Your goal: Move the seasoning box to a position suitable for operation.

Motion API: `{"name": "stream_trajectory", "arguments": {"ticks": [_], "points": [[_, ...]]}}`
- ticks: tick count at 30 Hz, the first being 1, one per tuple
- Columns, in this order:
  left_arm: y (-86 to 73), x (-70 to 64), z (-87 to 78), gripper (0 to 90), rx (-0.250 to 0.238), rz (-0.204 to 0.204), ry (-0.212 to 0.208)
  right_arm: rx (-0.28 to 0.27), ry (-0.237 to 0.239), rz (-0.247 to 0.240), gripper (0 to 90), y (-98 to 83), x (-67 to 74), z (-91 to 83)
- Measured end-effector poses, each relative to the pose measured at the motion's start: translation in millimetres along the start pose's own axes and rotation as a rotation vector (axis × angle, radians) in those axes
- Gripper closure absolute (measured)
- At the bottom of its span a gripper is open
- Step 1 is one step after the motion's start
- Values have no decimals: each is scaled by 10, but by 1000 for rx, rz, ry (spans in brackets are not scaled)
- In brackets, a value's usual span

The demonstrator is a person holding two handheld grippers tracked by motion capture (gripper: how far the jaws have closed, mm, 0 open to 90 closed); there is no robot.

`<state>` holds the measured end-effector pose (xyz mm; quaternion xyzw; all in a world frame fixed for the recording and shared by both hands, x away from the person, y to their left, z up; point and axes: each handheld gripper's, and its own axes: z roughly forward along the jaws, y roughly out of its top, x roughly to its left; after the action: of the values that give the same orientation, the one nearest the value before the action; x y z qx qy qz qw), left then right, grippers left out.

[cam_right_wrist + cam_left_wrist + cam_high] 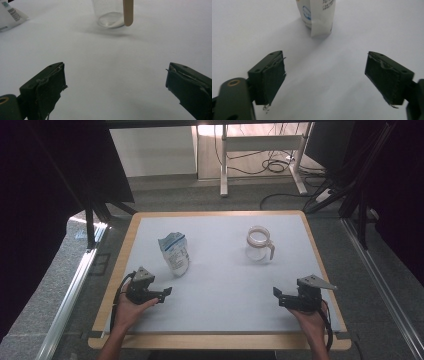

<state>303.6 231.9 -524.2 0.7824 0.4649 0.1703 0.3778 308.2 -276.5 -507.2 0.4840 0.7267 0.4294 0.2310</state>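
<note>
Grey floor and desk legs behind; white table (220, 295) with a wooden rim in front. Stood upright on the left half: pouch (174, 253), white with blue print, top crumpled, base showing in the left gripper view (319, 20). Stood upright on the right half, well apart from it: clear jug (258, 244) with a pale handle turned toward the near right edge. Looked empty, glass bottom bare in the right gripper view (110, 17), handle (128, 12) hanging in front of it. Could not tell what the pouch held, nor whether sealed.

Left gripper (167, 291) near the pouch, just below it in the high view, jaws spread wide, nothing between. Right gripper (275, 292) near the right edge, aimed toward the jug, jaws likewise wide and bare.

Judged the pouch light and soft: likely to buckle and slide under a squeeze, so best pinched across the flat upper part below the crumpled top. Judged the jug stiff, smooth, slippery and possibly breakable, wider than an easy pinch; best taken by the handle or over the rim wall. Would likely tip if nudged at the lip.
</note>
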Motion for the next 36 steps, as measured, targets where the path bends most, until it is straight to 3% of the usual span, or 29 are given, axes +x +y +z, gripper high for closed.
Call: {"name": "stream_trajectory", "arguments": {"ticks": [4,8,20,25,36], "points": [[-8,33,-62,144,-33,-11,11,4,6,-8,42,9,11,19],[-15,9,-95,143,-41,-15,16,17,-34,-34,41,-16,67,35],[-69,-64,-160,220,-73,-20,20,2,17,-78,62,102,171,-74],[-84,-30,-133,224,-32,-30,-7,-10,34,-98,74,229,199,-54],[-81,-40,-189,210,-52,-47,-24,-22,52,-121,74,629,160,-7]]}}
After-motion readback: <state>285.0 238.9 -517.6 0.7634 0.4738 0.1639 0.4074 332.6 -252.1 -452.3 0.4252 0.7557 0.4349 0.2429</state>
